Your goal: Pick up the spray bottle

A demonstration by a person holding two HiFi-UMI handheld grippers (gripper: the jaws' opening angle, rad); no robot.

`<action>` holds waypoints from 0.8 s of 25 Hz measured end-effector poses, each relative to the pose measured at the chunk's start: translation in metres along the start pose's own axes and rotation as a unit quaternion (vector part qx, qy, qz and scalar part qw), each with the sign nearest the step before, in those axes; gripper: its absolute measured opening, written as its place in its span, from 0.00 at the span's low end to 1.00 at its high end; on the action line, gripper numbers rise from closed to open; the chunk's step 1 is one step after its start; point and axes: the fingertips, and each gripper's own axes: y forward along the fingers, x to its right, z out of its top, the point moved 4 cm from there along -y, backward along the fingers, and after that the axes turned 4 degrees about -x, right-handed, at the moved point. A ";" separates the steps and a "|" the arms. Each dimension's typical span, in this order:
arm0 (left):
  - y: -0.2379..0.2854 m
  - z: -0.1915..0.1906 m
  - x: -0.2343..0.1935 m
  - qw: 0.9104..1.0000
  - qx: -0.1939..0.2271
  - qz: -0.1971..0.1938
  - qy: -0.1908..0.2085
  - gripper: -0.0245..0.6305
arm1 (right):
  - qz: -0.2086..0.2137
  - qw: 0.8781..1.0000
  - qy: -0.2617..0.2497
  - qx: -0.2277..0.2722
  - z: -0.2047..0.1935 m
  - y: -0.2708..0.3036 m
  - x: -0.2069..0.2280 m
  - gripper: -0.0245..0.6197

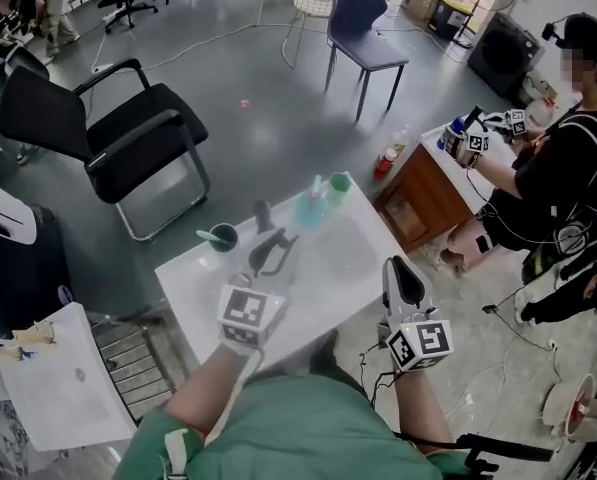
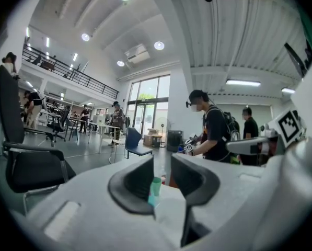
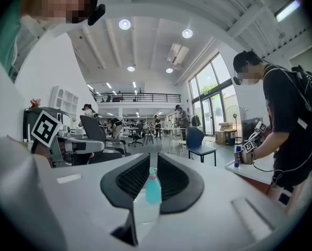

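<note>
Spray bottle, teal, upright on white surface.
It stood at the surface's far end, just beside a green cup. Long axis vertical, top upward; nozzle direction illegible. Left hand-held gripper and right hand-held gripper were apart from the bottle, jaws narrow, nearly together, holding nothing.

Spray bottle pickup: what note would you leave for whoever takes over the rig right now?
Left claw: shut, empty, over the table.
Right claw: shut, empty, at the table's near right edge.
Bottle: upright at the table's far edge beside a green cup, and ahead of both claws.
Done: nothing gripped yet.
Left: open a claw, reach the bottle, close on it, lift.
</note>
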 end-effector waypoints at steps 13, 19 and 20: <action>0.115 -0.024 0.006 0.996 -0.052 0.068 0.010 0.25 | 0.064 0.997 0.030 -0.008 -0.006 0.057 0.109 0.11; 0.165 -0.048 0.000 0.990 -0.090 0.107 0.003 0.37 | 0.087 0.996 0.037 -0.007 -0.014 0.076 0.150 0.11; 0.172 -0.051 -0.001 0.989 -0.097 0.113 0.003 0.38 | 0.088 0.995 0.040 -0.010 -0.014 0.079 0.154 0.11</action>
